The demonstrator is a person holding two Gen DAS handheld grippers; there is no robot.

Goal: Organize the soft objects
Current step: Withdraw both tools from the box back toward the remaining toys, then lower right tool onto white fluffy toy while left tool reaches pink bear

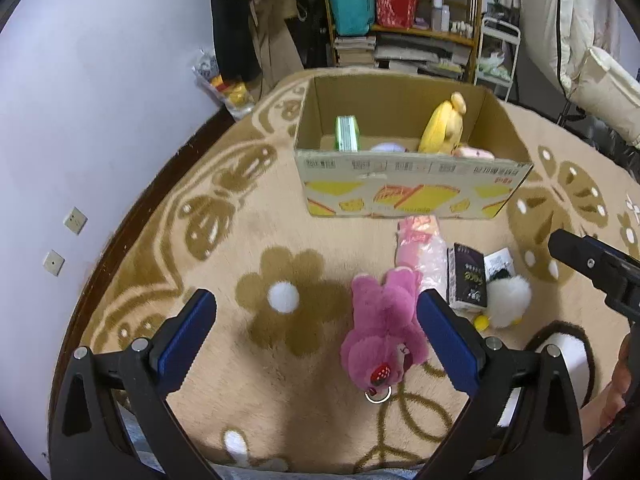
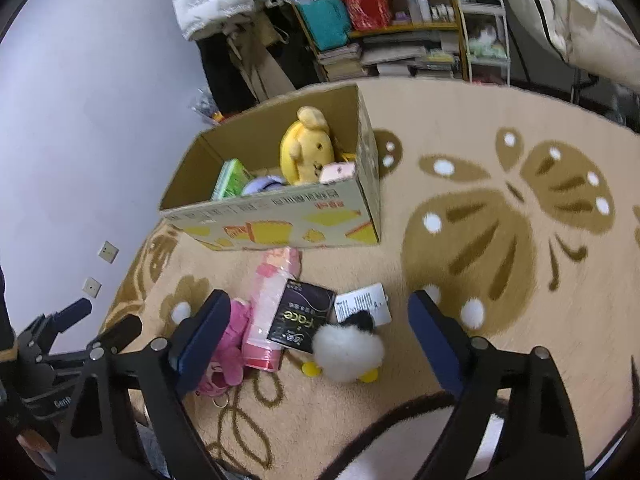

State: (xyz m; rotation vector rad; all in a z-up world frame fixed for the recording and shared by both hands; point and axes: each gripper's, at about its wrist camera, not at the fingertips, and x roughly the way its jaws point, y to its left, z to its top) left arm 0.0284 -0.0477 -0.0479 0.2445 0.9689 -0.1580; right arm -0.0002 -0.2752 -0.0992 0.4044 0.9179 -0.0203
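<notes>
A pink plush bear (image 1: 384,332) lies on the carpet beside the right finger of my open, empty left gripper (image 1: 316,308). Right of it lie a pink tissue pack (image 1: 420,248), a black tissue pack (image 1: 468,280) and a white fluffy duck (image 1: 508,300). The open cardboard box (image 1: 412,196) behind them holds a yellow plush (image 1: 442,126), a green pack (image 1: 347,133) and more soft things. In the right wrist view my right gripper (image 2: 320,312) is open and empty above the duck (image 2: 348,350), the black pack (image 2: 300,318), the pink pack (image 2: 268,308) and the bear (image 2: 230,354). The box (image 2: 280,224) stands beyond.
A beige carpet with brown flower and butterfly patterns (image 2: 500,216) covers the floor. A wall with sockets (image 1: 74,220) runs along the left. Shelves with bags and books (image 1: 400,12), hanging clothes and a white cart (image 1: 498,56) stand behind the box. A white tag card (image 2: 362,304) lies by the duck.
</notes>
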